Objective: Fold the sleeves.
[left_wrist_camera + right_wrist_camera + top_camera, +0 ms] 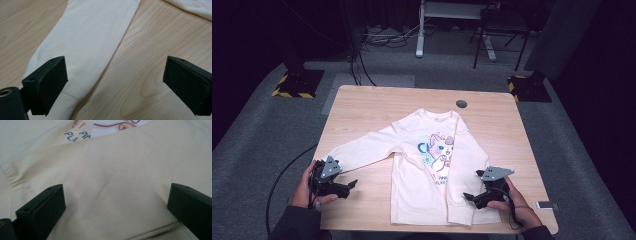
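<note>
High view: nearest the camera, the left gripper point(346, 187) at 7 o'clock and the right gripper point(470, 197) at 5 o'clock rest low on the wooden table point(362, 107); their jaw gaps are too small to judge here. The cream shirt point(419, 175) lies flat at centre, one sleeve point(362, 150) stretched toward 8 o'clock, the other folded along the body.

Left gripper view: jaws spread wide, released; the sleeve's point(87, 42) cuff end is partly hidden by the left jaw.

Right gripper view: jaws apart, holding nothing, above the folded sleeve point(112, 187); the print point(100, 127) is cut off at 12 o'clock.
</note>
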A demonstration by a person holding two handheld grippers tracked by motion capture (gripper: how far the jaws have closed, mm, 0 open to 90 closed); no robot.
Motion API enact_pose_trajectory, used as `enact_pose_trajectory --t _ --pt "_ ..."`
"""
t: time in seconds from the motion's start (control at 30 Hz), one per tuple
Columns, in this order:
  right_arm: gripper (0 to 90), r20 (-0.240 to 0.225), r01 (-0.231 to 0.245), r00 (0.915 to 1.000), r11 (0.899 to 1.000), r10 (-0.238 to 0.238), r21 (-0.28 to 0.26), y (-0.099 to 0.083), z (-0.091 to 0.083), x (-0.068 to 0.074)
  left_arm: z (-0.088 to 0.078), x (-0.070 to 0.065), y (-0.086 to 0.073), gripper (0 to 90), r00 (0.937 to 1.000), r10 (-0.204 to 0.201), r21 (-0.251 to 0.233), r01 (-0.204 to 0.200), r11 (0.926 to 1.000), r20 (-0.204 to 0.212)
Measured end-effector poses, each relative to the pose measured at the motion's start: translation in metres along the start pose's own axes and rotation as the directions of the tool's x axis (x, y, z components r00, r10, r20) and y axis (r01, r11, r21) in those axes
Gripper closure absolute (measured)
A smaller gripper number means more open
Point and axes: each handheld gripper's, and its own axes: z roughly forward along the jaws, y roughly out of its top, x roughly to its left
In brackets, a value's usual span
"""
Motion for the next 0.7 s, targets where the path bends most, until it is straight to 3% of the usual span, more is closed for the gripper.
enact_pose_trajectory --t 0.4,0.5,0.7 --pt "1.0 0.000 -0.001 1.0000 1.000 0.001 0.000 0.000 0.000 0.000 0.005 0.024 0.000 8.1 0.9992 -0.017 0.012 0.017 0.9998 -0.037" --pt "1.0 -0.001 -0.001 1.0000 1.000 0.001 0.000 0.000 0.000 0.000 0.007 0.033 -0.001 8.3 0.9981 -0.046 0.008 0.046 0.9989 -0.040" --pt "1.0 -0.001 -0.001 1.0000 1.000 0.001 0.000 0.000 0.000 0.000 0.012 0.043 -0.001 8.7 0.9940 -0.061 0.036 0.064 0.9973 -0.091"
